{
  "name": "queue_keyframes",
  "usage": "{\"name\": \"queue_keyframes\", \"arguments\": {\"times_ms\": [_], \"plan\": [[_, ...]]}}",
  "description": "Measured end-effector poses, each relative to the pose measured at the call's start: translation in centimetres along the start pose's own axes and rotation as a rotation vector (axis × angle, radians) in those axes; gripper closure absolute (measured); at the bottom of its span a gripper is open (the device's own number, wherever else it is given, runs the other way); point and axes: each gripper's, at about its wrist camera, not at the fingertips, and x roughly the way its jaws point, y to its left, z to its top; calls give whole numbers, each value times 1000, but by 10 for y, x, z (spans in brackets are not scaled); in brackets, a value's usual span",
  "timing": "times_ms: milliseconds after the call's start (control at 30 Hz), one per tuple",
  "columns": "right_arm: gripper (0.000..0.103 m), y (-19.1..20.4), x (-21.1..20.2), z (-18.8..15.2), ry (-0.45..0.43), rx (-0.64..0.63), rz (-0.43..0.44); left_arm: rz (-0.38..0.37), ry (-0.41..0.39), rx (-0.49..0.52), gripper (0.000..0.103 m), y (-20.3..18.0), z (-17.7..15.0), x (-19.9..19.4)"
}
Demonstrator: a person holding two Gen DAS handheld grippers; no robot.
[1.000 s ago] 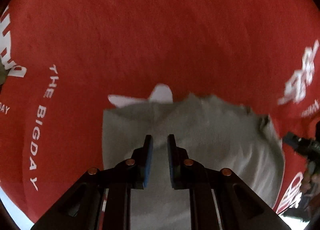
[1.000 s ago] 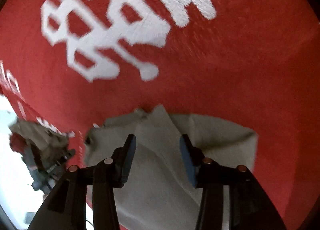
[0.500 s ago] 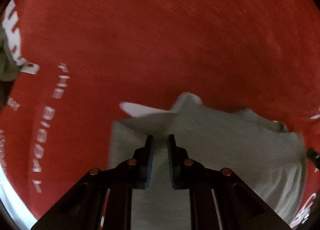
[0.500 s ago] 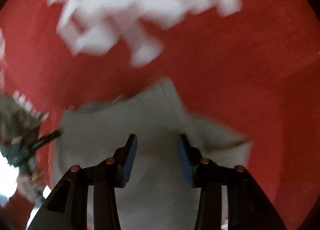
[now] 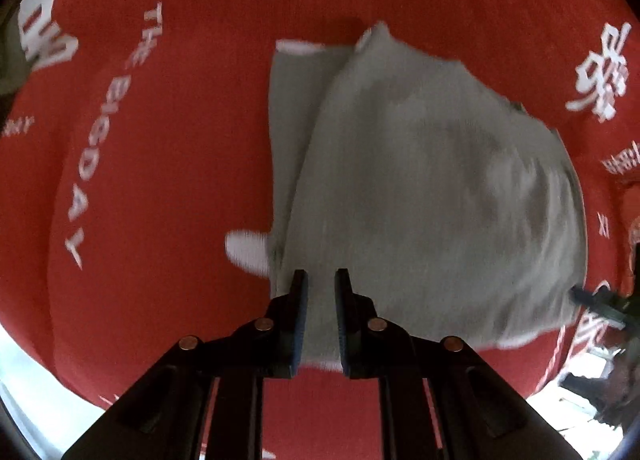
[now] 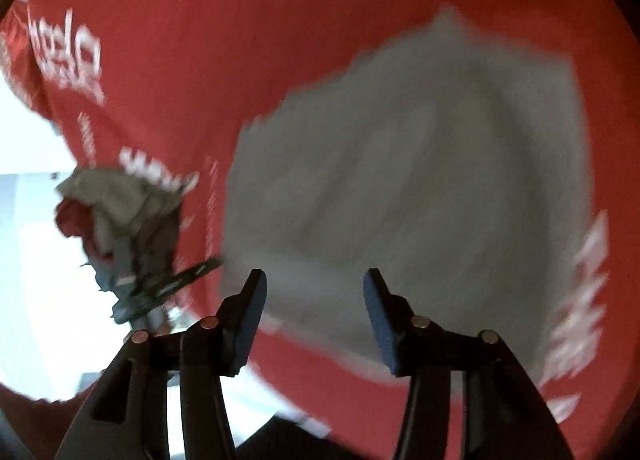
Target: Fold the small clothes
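Grey garment lies folded on red cloth, left gripper fingers narrowly apart at its near edge, right gripper wide open, bare red all round.

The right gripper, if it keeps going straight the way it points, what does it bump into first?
Most likely the folded grey cloth garment, lying on the red cloth with white lettering. The right gripper is open and aims straight at it. The picture is blurry, so how far away is unclear.

home-like spot (red printed tablecloth)
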Motion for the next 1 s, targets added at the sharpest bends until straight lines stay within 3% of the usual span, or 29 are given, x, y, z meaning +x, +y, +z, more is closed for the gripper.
{"name": "queue_keyframes", "arguments": {"times_ms": [133,267,467,633,700,767,1000], "plan": [[47,0,58,-40,70,106,17,-46,11,47,88,7,-12,10],[47,2,90,-71,41,213,40,-119,20,86,88,12,-12,11],[40,-1,98,-100,-31,311,53,-175,15,115,88,19,-5,7],[40,5,105,-97,-62,336,61,-213,-2,113,88,30,-9,-3],[40,7,103,-98,-57,322,56,-200,11,115,88,34,-8,-3],[33,12,106,-99,-51,310,55,-180,19,119,88,34,-8,1],[32,21,114,-101,-47,293,35,-188,20,95,88,33,-5,7]]}}
